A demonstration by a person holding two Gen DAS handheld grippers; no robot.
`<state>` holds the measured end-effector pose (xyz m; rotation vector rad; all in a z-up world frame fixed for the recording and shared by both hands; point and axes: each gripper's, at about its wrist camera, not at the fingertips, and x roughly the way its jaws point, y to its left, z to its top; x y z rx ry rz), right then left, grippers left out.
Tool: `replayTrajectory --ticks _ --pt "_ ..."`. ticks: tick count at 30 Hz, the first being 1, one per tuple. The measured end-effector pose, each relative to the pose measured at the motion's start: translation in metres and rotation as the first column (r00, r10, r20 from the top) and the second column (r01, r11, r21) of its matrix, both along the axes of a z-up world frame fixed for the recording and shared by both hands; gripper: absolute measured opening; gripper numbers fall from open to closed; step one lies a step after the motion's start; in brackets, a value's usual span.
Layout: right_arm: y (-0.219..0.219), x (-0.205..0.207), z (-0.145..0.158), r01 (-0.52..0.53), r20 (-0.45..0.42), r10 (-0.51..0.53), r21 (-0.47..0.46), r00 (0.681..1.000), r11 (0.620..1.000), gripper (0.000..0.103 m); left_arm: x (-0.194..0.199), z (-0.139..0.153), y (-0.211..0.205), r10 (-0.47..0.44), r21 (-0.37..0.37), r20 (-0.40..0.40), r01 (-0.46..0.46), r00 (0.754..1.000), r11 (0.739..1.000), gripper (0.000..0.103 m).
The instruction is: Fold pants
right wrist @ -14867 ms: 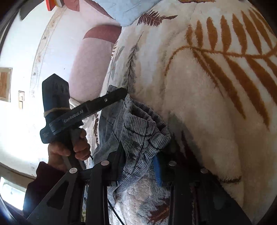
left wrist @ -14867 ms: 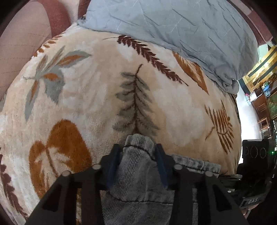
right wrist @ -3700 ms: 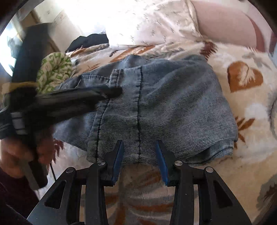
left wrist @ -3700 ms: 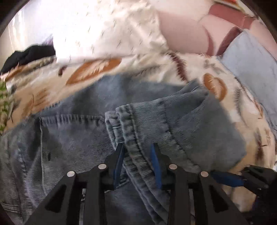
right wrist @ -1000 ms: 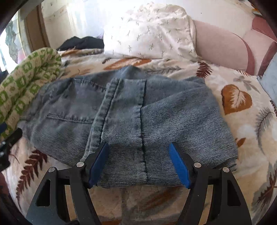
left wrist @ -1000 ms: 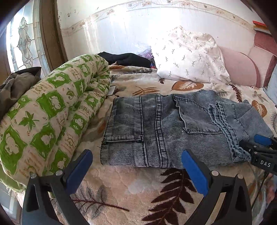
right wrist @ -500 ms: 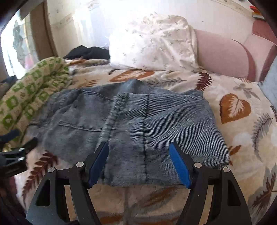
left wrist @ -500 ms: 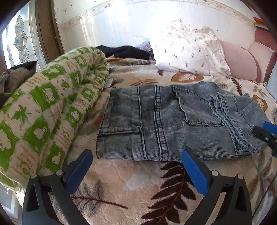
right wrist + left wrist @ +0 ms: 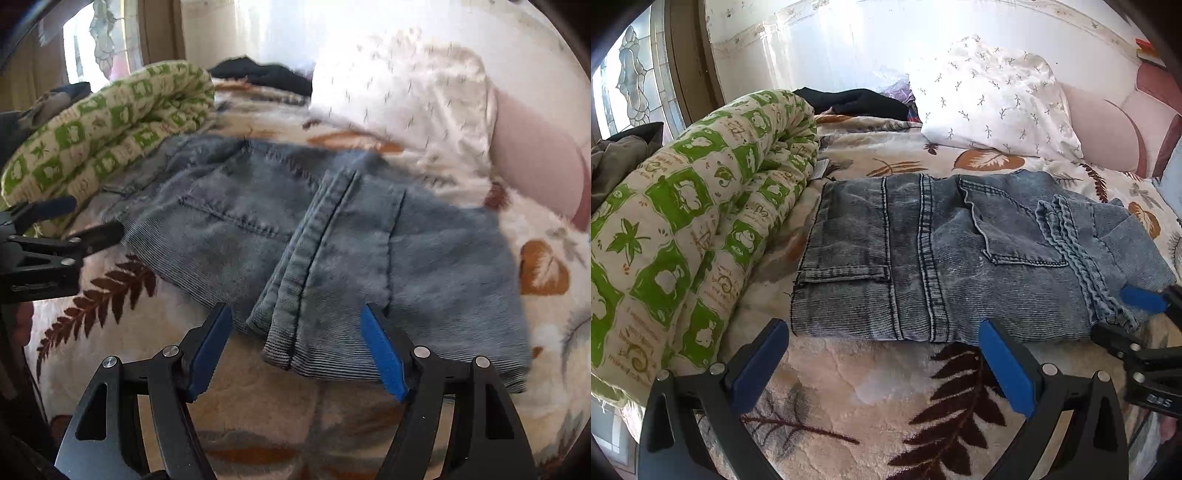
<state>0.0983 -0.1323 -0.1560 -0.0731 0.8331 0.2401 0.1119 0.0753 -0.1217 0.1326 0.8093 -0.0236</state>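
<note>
The grey-blue denim pants [image 9: 942, 258] lie folded into a flat rectangle on the leaf-patterned bed blanket [image 9: 849, 387], with the leg hems stacked on top at the right side [image 9: 1071, 236]. In the right wrist view the same pants [image 9: 332, 243] fill the middle, hems toward me. My left gripper [image 9: 882, 347] is open and empty just in front of the near fold. My right gripper [image 9: 295, 325] is open and empty, jaws spread at the near edge of the pants; it also shows in the left wrist view [image 9: 1141, 325] at the right.
A rolled green-and-cream quilt [image 9: 683, 229] lies along the left side of the pants. A white patterned pillow [image 9: 997, 107] and a dark garment [image 9: 860, 101] sit behind. A pink headboard [image 9: 1108, 136] stands at the back right.
Both grippers let go of the pants seconds ago and opened wide. Over the last second both backed slightly away; the folded pants stay put.
</note>
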Motion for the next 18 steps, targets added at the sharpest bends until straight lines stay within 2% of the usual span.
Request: replayTrajectory --ticks 3,4,5,8,11,18 --pt "0.0 0.004 -0.006 0.006 -0.016 -0.006 -0.008 1.0 1.0 0.057 0.001 0.0 0.003 0.01 -0.009 -0.008 -0.01 1.0 1.0 0.103" --pt "0.0 0.003 -0.004 -0.002 -0.015 0.002 0.005 1.0 1.0 0.044 0.001 -0.001 0.004 0.012 -0.013 -0.009 -0.013 1.0 1.0 0.103" --pt "0.0 0.003 -0.002 -0.016 -0.019 0.016 0.023 1.0 1.0 0.036 -0.001 0.0 0.003 0.016 -0.015 -0.009 -0.016 1.0 1.0 0.103" --pt "0.0 0.003 0.0 -0.007 -0.037 0.009 0.046 0.999 0.999 0.031 -0.001 0.0 0.003 0.013 -0.013 -0.007 -0.013 1.0 1.0 0.103" --pt "-0.01 0.007 0.003 0.036 -0.073 -0.026 0.139 0.997 0.99 0.025 -0.002 0.001 0.001 0.008 -0.013 -0.004 -0.008 1.0 1.0 0.103" --pt "-0.035 0.016 0.009 0.133 -0.134 -0.087 0.387 0.987 0.913 0.023 -0.002 0.003 0.0 0.009 -0.022 0.002 -0.009 1.0 1.0 0.103"
